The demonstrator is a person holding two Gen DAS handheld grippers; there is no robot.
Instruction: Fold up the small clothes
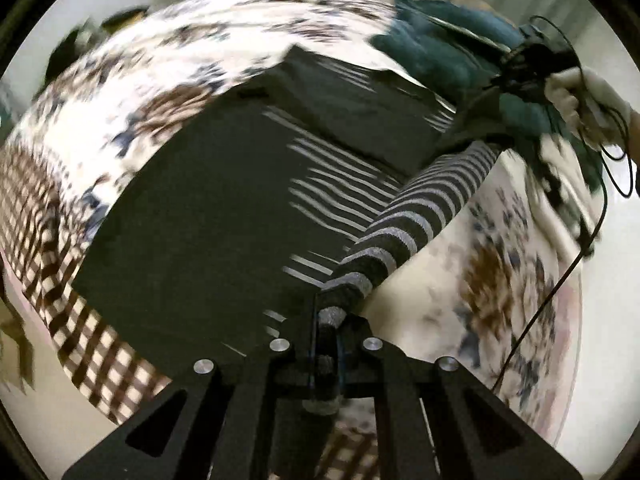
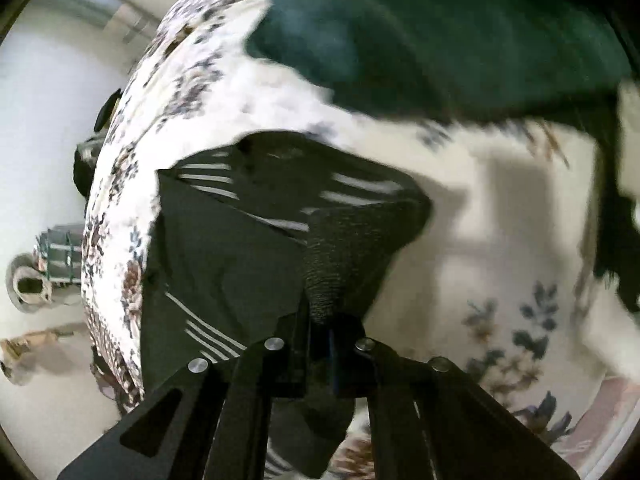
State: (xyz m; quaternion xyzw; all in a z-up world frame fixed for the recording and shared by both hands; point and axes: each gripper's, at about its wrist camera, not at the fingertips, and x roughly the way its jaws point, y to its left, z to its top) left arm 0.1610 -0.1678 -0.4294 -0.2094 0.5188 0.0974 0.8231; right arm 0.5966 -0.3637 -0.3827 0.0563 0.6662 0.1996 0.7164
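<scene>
A dark garment with white stripes (image 1: 224,216) lies spread on a floral bedspread (image 1: 168,64). My left gripper (image 1: 326,320) is shut on its striped edge, which is lifted and stretches away toward my right gripper (image 1: 532,68) at the upper right. In the right wrist view my right gripper (image 2: 320,320) is shut on a dark ribbed corner of the same garment (image 2: 248,240), held above the bed. Both views are blurred by motion.
A dark teal garment (image 1: 440,52) lies at the far side of the bed and fills the top of the right wrist view (image 2: 400,32). A checked cloth (image 1: 80,320) lies at the left. Floor clutter (image 2: 44,276) shows beyond the bed's edge.
</scene>
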